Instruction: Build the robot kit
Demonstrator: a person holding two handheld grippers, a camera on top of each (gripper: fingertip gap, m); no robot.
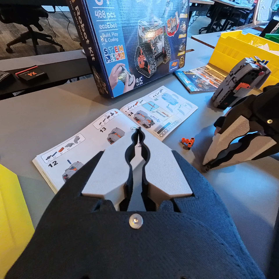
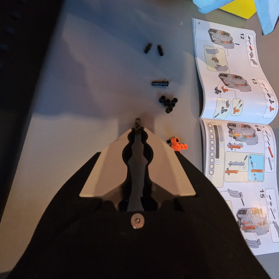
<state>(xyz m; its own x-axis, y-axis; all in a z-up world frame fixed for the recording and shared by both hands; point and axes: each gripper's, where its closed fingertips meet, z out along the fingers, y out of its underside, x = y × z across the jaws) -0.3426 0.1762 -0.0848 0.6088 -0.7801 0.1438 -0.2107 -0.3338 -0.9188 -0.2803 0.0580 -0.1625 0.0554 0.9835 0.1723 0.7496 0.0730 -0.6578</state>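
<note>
My left gripper (image 1: 138,130) is shut with nothing visible between its fingers, and its tips hang over the open instruction booklet (image 1: 93,145). My right gripper (image 2: 137,129) is shut on a small dark pin (image 2: 137,123) that sticks out past its tips, low over the grey table. It also shows in the left wrist view (image 1: 206,167), tips down at the table. An orange connector (image 2: 178,145) lies just right of it and also shows in the left wrist view (image 1: 188,141). A black connector (image 2: 168,104), a longer black pin (image 2: 160,83) and two short black pins (image 2: 148,48) lie ahead.
A printed blue kit box (image 1: 135,45) stands behind the booklet (image 2: 234,105). A partly built grey model (image 1: 240,84) stands at the right, before a yellow bin (image 1: 241,45). A closed booklet (image 1: 200,80) lies by the box. Another yellow bin (image 1: 10,211) is at the left edge. Across from one pair of fingers to the other is roughly 15 cm. The orange connector (image 2: 178,145) is about 5 cm from my right fingertips. It is also in sight in the left wrist view (image 1: 190,141).
</note>
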